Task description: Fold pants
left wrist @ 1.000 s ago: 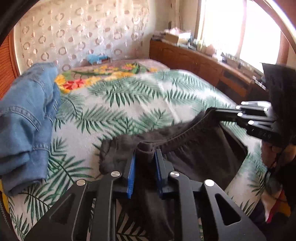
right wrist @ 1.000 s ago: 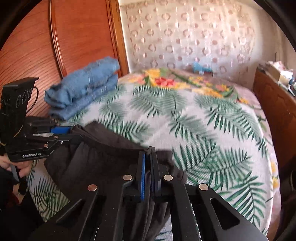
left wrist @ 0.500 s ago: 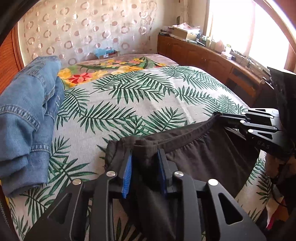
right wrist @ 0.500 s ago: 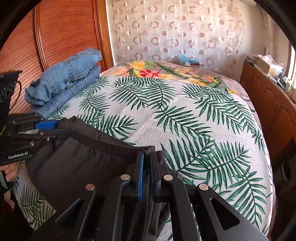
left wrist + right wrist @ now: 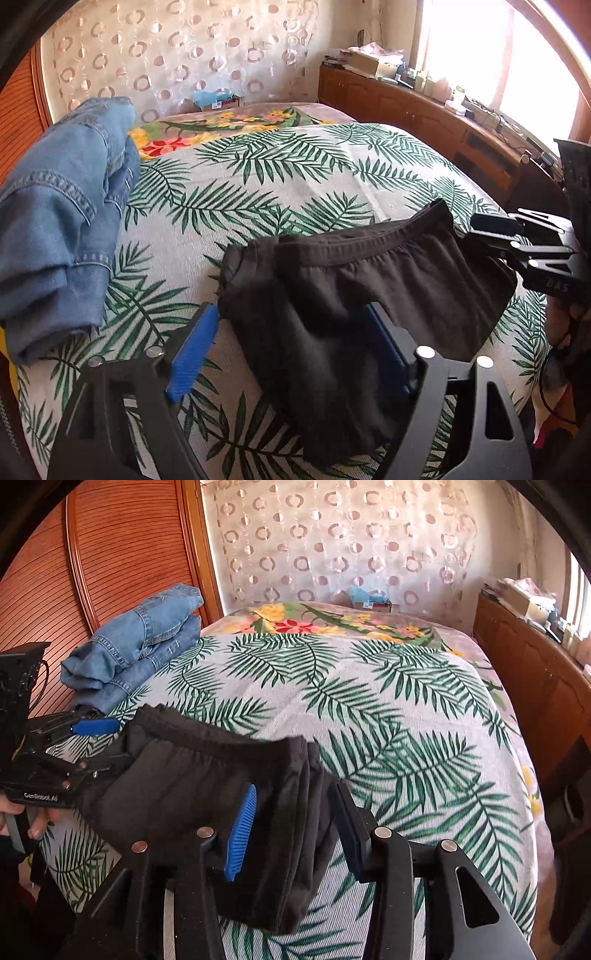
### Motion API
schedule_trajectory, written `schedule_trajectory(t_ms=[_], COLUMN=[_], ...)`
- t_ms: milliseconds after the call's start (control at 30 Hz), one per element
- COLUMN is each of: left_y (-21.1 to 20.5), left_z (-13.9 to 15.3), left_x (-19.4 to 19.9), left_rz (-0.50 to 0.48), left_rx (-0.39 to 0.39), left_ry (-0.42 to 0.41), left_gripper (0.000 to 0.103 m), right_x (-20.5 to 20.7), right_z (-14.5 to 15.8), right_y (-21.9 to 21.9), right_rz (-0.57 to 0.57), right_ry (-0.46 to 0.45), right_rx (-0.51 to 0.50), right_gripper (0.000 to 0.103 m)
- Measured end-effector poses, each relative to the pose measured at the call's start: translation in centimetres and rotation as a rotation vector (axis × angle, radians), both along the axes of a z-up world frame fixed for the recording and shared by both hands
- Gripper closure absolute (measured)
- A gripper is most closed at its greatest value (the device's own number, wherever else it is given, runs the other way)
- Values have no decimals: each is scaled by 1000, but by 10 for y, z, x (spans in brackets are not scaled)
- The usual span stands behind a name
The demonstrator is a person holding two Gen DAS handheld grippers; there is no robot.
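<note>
Black pants (image 5: 369, 280) lie folded on the palm-leaf bedspread (image 5: 280, 177), waistband toward the far side. My left gripper (image 5: 290, 312) straddles their left end; its jaws are opening wide, and the blue pad (image 5: 192, 350) stands clear of the cloth. My right gripper (image 5: 291, 790) straddles the right end of the pants (image 5: 192, 786); its jaws are opening too, with the folded edge loose between the pads. Each wrist view shows the other gripper at the far end: the right gripper (image 5: 478, 232) and the left gripper (image 5: 110, 742).
Folded blue jeans (image 5: 62, 221) (image 5: 147, 642) are stacked at the bed's left edge, beside a wooden slatted panel (image 5: 118, 554). A long wooden cabinet (image 5: 406, 107) (image 5: 535, 672) with clutter on top runs along the right side. A person's hand (image 5: 33, 823) holds the left gripper.
Both grippers were shut on the pants' waistband; now both have let go and spread their jaws. The pants have dropped flat onto the bedspread.
</note>
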State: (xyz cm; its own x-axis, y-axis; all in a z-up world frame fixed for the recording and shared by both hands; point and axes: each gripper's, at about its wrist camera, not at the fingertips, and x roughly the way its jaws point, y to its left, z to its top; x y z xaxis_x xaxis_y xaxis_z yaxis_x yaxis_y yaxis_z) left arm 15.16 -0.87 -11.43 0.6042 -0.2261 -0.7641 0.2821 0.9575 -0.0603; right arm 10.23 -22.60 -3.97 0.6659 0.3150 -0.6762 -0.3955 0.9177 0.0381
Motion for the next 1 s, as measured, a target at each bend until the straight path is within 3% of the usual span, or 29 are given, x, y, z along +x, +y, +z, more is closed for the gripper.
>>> schedule_trajectory(t_ms=[300, 467, 1000], left_y=[-2, 1, 0], left_z=[-11, -16, -16], left_x=[3, 3, 1], left_rz=[7, 10, 11], left_rx=[21, -5, 1], left_ry=[33, 22, 22], left_gripper=[22, 20, 19], right_x=[4, 7, 5], right_z=[-12, -13, -16], right_y=[-4, -7, 2], right_rz=[-36, -46, -28], right_ry=[46, 59, 46], right_rx=[-6, 11, -30], right_gripper=[56, 54, 43])
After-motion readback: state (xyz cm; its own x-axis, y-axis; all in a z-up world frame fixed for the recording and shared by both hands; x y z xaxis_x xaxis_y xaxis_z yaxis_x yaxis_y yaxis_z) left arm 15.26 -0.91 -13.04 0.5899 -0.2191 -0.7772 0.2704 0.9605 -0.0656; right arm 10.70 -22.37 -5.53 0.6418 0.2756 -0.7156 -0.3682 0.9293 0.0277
